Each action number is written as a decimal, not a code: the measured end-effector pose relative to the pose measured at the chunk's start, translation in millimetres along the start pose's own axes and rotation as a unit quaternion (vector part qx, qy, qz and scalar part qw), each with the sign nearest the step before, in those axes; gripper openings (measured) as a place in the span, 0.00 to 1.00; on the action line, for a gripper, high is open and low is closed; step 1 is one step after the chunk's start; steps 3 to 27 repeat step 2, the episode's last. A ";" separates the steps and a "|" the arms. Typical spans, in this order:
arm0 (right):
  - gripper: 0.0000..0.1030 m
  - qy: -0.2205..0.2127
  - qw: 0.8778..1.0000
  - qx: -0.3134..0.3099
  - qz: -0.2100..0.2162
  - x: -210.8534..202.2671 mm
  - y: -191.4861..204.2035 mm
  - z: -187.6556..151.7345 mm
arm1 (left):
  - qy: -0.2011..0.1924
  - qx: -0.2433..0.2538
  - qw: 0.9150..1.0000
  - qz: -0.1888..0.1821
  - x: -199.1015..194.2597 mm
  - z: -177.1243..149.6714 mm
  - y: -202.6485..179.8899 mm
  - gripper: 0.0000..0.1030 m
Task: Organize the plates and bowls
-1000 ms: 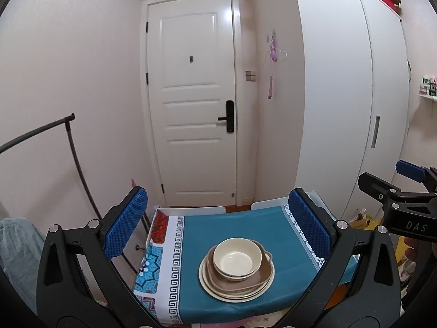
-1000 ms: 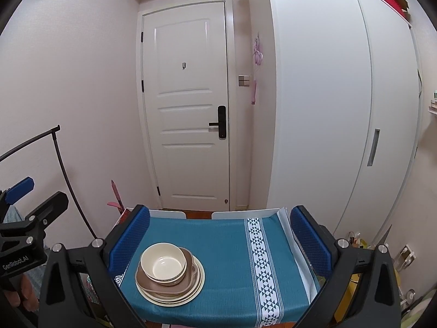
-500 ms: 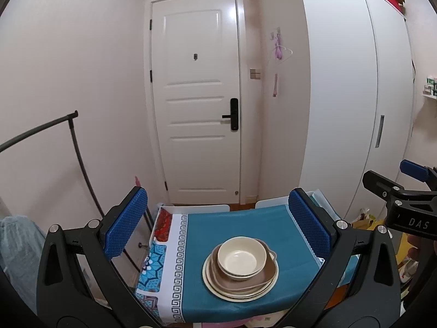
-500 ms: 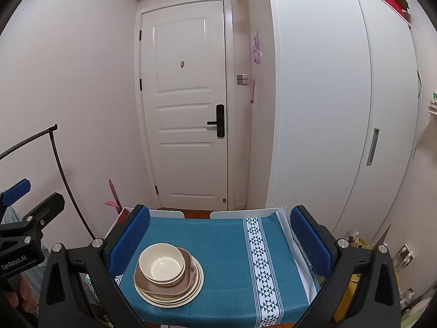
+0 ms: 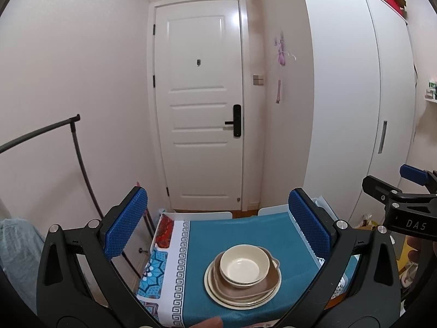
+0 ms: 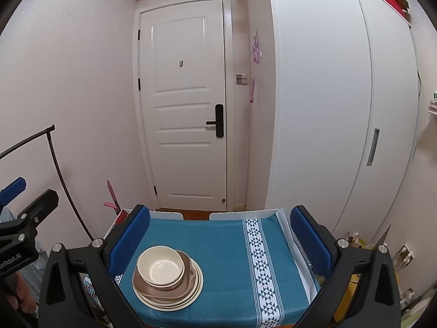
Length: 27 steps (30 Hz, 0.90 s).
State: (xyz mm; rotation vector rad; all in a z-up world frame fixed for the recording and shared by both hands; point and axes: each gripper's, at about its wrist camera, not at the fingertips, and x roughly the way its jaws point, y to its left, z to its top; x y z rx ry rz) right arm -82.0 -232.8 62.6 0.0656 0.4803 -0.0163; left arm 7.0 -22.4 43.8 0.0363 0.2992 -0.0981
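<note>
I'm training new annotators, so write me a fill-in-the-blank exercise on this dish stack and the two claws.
1. The cream bowl sits on top of a ____ dish with a small handle.
2. The whole stack rests on a ____ tablecloth.
3. Both the left claw and the right claw have their jaws ____, holding nothing.
4. Seen from the right claw, the stack lies toward the ____ side of the table.

Missing words: brown; teal; open; left

Hidden under my stack

The cream bowl [image 5: 244, 265] covers most of the brown dish [image 5: 247, 287]; how many plates [image 6: 169, 302] lie below, I cannot tell.
</note>
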 end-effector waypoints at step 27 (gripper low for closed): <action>0.99 0.002 1.000 0.000 0.000 2.9 0.1 0.9 | 0.001 0.000 1.000 0.001 3.3 0.5 0.7 1.00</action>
